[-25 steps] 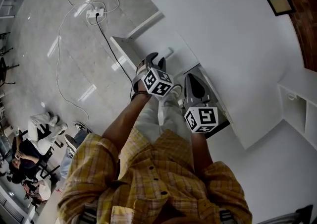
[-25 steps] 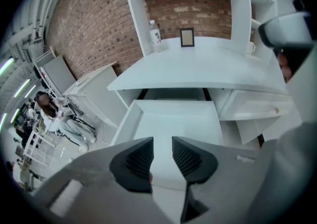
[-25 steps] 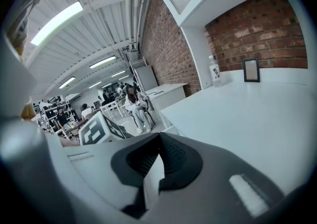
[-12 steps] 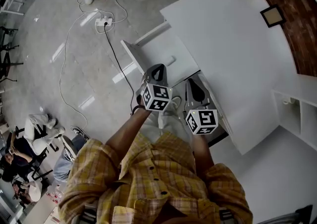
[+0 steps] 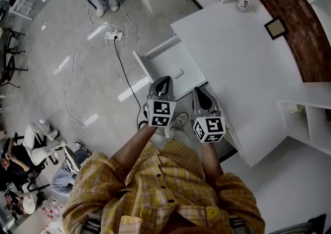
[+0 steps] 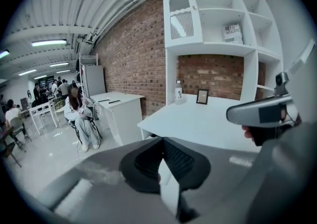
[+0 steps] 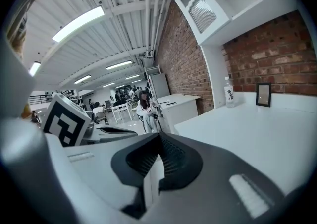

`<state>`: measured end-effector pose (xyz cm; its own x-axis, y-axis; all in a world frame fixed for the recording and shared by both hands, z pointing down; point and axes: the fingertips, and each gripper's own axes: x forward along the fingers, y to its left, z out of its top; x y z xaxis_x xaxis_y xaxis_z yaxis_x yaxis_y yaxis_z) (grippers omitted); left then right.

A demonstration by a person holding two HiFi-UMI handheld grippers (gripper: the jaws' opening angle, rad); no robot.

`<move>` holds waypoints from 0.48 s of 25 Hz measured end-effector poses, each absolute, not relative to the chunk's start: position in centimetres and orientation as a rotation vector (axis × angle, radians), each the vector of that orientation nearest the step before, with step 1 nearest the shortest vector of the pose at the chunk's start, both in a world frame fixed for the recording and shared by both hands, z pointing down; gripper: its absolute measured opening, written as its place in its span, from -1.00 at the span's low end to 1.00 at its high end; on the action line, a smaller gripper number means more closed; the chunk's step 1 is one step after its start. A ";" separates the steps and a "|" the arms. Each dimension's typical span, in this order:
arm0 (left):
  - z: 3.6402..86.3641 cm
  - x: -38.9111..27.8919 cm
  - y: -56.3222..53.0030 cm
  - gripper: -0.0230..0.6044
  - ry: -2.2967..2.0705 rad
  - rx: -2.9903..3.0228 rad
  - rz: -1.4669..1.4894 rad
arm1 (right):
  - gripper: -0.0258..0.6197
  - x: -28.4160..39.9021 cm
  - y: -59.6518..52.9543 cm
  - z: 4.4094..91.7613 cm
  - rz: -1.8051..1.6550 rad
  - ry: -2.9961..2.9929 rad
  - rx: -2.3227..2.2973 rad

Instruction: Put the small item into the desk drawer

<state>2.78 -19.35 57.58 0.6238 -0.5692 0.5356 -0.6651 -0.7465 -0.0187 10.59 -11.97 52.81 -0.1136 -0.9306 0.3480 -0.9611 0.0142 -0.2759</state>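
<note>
A: so where's the small item [image 5: 177, 74] at?

B: lying in the open drawer [image 5: 158, 62], pulled out from the desk [image 5: 243, 57]. Left gripper [image 5: 163, 82] just snapped its jaws together on nothing. Right gripper [image 5: 201, 94] is closed up empty too. Both are held above the drawer's near edge.

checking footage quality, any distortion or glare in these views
Head view: sharp, with glare streaks on the glossy floor. Left gripper view: strong fisheye, black corners, shelf unit bowed. Right gripper view: same fisheye, ceiling light blown out.
</note>
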 end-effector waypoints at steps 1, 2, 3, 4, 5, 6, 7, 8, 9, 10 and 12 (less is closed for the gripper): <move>56.7 2.6 -19.4 -0.93 -1.032 2.674 0.762 | -0.92 10.4 -11.9 52.4 0.686 -2.196 2.041; 56.0 2.5 -19.2 -0.93 -1.042 2.680 0.741 | -0.92 10.2 -11.8 52.0 0.678 -2.204 2.037; 55.5 2.3 -19.0 -0.93 -1.051 2.683 0.724 | -0.92 10.1 -11.7 51.6 0.671 -2.212 2.034; 54.9 2.1 -18.9 -0.93 -1.061 2.687 0.706 | -0.92 10.0 -11.6 51.2 0.662 -2.220 2.033; 54.4 2.0 -18.8 -0.93 -1.072 2.693 0.686 | -0.92 9.9 -11.6 50.8 0.649 -2.228 2.033; 53.7 2.0 -18.8 -0.93 -1.081 2.700 0.665 | -0.92 9.9 -11.7 50.3 0.635 -2.236 2.033; 53.1 1.9 -18.7 -0.93 -1.088 2.707 0.645 | -0.92 9.9 -11.7 49.8 0.622 -2.242 2.034; 52.6 1.8 -18.5 -0.93 -1.093 2.714 0.630 | -0.92 9.8 -11.7 49.3 0.611 -2.248 2.035; 52.2 1.6 -18.2 -0.93 -1.096 2.720 0.617 | -0.92 9.7 -11.5 49.0 0.602 -2.252 2.037; 51.8 1.3 -18.0 -0.93 -1.098 2.725 0.605 | -0.92 9.5 -11.4 48.7 0.594 -2.257 2.041; 50.9 0.9 -17.7 -0.93 -1.106 2.735 0.576 | -0.93 9.3 -11.3 47.9 0.573 -2.265 2.049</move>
